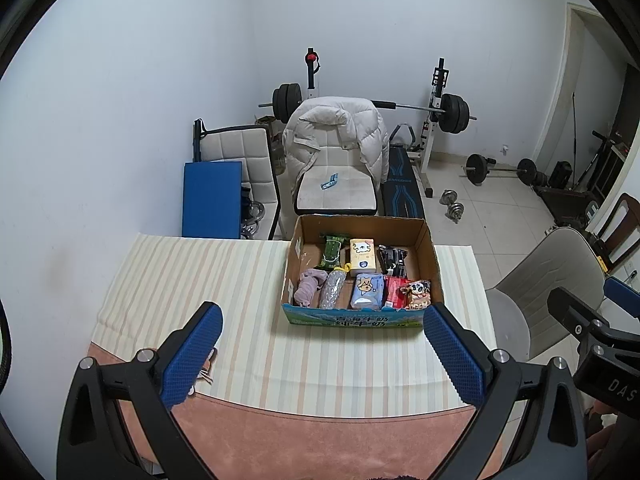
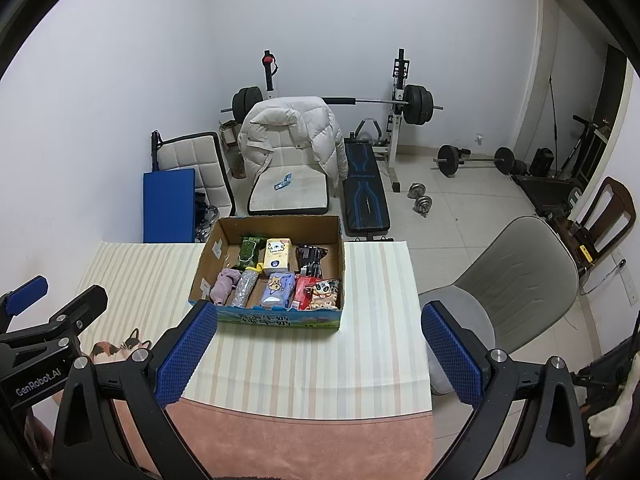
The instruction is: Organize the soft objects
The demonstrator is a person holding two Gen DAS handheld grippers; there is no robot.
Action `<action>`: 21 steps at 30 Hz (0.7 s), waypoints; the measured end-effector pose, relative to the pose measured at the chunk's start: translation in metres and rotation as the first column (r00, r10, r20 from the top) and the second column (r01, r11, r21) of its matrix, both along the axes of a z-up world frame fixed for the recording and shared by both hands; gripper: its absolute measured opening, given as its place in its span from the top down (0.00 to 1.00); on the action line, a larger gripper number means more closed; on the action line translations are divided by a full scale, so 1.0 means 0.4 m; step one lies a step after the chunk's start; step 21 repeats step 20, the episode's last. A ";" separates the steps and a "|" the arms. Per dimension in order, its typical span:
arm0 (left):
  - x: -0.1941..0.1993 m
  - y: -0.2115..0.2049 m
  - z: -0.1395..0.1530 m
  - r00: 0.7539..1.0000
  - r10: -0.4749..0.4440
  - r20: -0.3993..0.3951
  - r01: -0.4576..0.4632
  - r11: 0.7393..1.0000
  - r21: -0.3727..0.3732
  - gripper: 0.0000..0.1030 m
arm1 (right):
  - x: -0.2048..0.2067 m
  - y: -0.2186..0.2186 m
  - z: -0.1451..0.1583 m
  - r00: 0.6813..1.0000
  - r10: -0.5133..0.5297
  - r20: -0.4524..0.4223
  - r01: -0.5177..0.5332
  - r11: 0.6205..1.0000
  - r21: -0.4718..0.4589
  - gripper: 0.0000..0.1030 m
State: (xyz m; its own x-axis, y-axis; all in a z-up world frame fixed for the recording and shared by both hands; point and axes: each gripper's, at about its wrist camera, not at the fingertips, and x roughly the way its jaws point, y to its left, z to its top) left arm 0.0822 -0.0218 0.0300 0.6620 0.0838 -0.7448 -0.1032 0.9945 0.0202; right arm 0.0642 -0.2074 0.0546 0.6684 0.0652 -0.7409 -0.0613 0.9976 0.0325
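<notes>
A cardboard box stands at the far side of the striped table. It holds several soft items: a pink cloth, a crumpled clear bottle, a blue tissue pack, a yellow tissue pack, a green packet, a black packet and red snack bags. My left gripper and right gripper are open and empty, held above the table's near side.
The striped cloth covers a pinkish table top. A grey chair stands at the table's right. Behind the table are white chairs, a jacket, a weight bench and barbells.
</notes>
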 end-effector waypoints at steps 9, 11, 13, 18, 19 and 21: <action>0.000 0.000 0.002 1.000 0.002 0.001 -0.002 1.000 0.003 0.00 | -0.005 0.000 0.005 1.000 0.000 -0.002 0.000 1.000 -0.001 0.00; -0.002 0.000 0.003 1.000 0.002 -0.001 -0.002 1.000 0.002 0.00 | -0.006 -0.001 0.009 1.000 0.002 -0.001 -0.002 1.000 -0.002 0.00; -0.002 0.000 0.003 1.000 0.002 0.002 -0.002 1.000 0.003 0.00 | -0.007 0.000 0.010 1.000 0.002 -0.002 -0.002 1.000 -0.002 0.00; -0.005 0.001 0.002 1.000 0.002 0.003 -0.002 1.000 -0.001 0.00 | -0.007 0.000 0.015 1.000 0.004 0.003 -0.004 1.000 -0.003 0.00; -0.005 0.001 0.004 1.000 0.003 0.006 -0.003 1.000 -0.001 0.00 | -0.007 0.000 0.015 1.000 0.004 0.003 -0.004 1.000 -0.003 0.00; -0.007 0.001 0.005 1.000 0.005 0.007 -0.005 1.000 0.000 0.00 | -0.007 0.000 0.016 1.000 0.004 0.005 -0.004 1.000 -0.003 0.00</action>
